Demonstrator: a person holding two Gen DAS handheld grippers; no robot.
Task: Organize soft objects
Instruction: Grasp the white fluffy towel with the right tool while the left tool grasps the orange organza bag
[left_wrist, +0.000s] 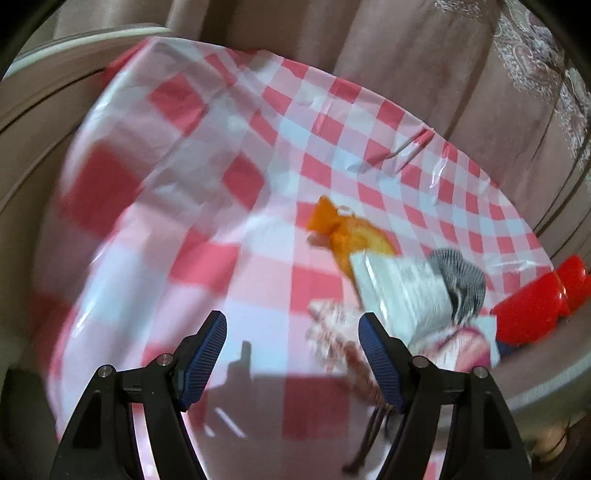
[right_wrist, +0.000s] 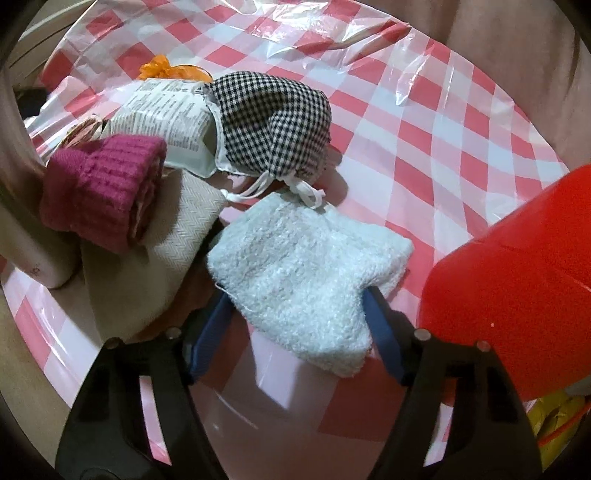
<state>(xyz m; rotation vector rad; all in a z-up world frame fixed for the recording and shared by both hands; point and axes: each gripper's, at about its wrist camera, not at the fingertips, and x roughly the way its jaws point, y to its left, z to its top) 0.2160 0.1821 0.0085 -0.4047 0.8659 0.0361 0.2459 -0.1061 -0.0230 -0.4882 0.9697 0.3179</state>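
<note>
Your right gripper (right_wrist: 299, 314) pinches the fluffy white terry cloth (right_wrist: 306, 273) at centre frame.
Lifted clear for sorting, it seems; your left gripper (left_wrist: 291, 354) hangs open, empty.

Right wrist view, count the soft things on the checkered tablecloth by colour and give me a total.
White: 1, fluffy towel between the right gripper fingers
Cream: 1, herringbone cloth
Magenta: 1, knit piece
Black-and-white: 1, houndstooth pouch
Orange: 1, sheer pouch
Total: 5

Ahead-left of my left gripper (left_wrist: 291, 354), bare checked tablecloth (left_wrist: 207, 155); ahead-right, newsprint pouch (left_wrist: 399, 288). Red container (right_wrist: 517, 295) blocks my right gripper's (right_wrist: 299, 325) right.
</note>
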